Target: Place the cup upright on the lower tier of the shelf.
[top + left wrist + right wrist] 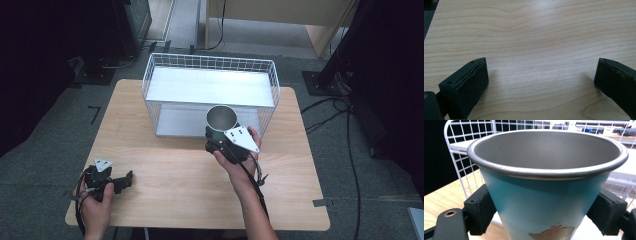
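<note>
A teal metal cup with a steel inside stands upright in my right gripper, just in front of the white wire rack. In the right gripper view the cup sits between both black pads, which press on its sides; a reddish mark shows low on its wall. My left gripper rests low over the table's front left corner. Its jaws stand wide apart in the left gripper view, with only bare wood between them.
The wooden table carries the two-level wire rack at its back middle, with a white shelf above and a lower tray beneath. Dark stands and cables lie on the grey floor around the table.
</note>
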